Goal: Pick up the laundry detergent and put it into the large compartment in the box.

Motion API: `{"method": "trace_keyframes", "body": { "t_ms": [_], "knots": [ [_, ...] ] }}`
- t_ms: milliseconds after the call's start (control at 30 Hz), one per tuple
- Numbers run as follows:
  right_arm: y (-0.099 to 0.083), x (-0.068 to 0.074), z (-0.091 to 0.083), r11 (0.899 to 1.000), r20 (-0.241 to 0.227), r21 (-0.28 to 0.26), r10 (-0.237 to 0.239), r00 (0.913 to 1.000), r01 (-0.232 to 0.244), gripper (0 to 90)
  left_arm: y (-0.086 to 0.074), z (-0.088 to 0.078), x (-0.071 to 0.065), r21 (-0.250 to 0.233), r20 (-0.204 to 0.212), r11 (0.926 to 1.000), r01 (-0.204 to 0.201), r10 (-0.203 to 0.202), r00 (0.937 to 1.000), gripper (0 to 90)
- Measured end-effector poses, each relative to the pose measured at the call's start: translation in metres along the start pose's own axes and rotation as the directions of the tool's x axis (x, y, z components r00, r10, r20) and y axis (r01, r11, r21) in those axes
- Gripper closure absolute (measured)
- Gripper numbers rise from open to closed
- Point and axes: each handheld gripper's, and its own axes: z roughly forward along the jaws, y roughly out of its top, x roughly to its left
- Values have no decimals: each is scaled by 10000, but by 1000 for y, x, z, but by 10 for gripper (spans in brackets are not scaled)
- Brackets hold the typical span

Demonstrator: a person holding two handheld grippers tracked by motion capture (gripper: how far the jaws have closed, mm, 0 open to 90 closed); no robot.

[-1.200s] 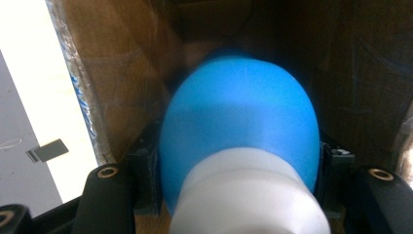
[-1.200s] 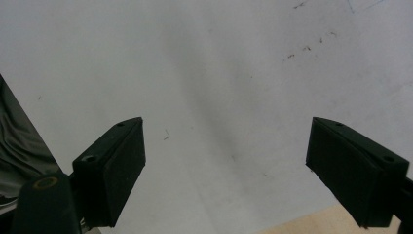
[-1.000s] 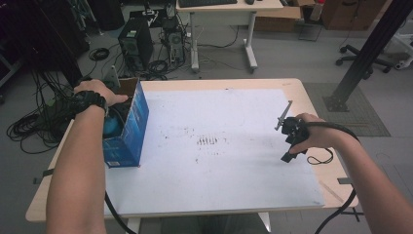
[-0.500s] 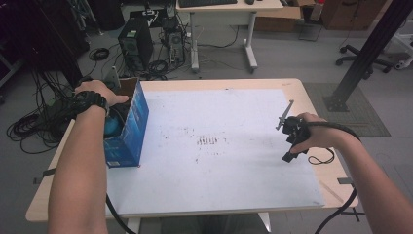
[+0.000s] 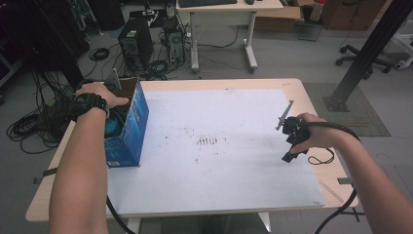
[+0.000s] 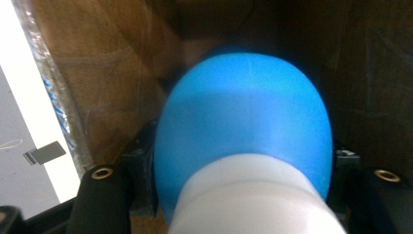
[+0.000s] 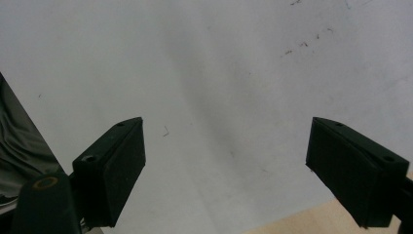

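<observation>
— Where do we stand with the left gripper (image 6: 234,204)?

— We have it down inside the blue box (image 5: 127,127), and in the left gripper view a blue-and-white object (image 6: 243,131) sits between its jaws. Those jaws have just been opening a little. Whether the pads still press on it we cannot tell; the object hides them.

— So is the object placed?

— We judge it nearly so. It is already within the box's brown cardboard walls, low down, so the carrying looks done. What is left, as far as we can see, is to let go fully and lift the left hand (image 5: 97,95) out over the box's top edge.

— And the right gripper (image 7: 229,165)?

— Idle, we think. Its jaws stand wide apart with nothing between them, hovering over the white sheet (image 5: 229,161), well to the right of the box.

— What about the surface?

— The box stands on the left edge of the sheet, which covers most of a pale wooden table (image 5: 311,97). The sheet has dark scuff marks to the right of the box, near its middle.

— And beyond?

— Behind the box, on the grey floor, we see computer towers (image 5: 134,41) amid tangled cables, a second desk (image 5: 229,9), and off to the far right a dark slanted post (image 5: 365,53).
</observation>
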Motion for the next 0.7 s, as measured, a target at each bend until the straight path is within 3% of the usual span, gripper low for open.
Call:
{"method": "trace_keyframes", "body": {
  "t_ms": [300, 700],
  "knots": [
    [1, 0, 1, 10000, -18, -19, -36, 10000, 36, 144, -1, -1, -2, -105, 11, 9999, 119, -118, 9999, 264],
    [0, 0, 2, 10000, -51, -36, -29, 10000, 29, 144, -4, -14, -4, -157, -59, 9996, 241, -242, 9997, 261]
  ]
}}
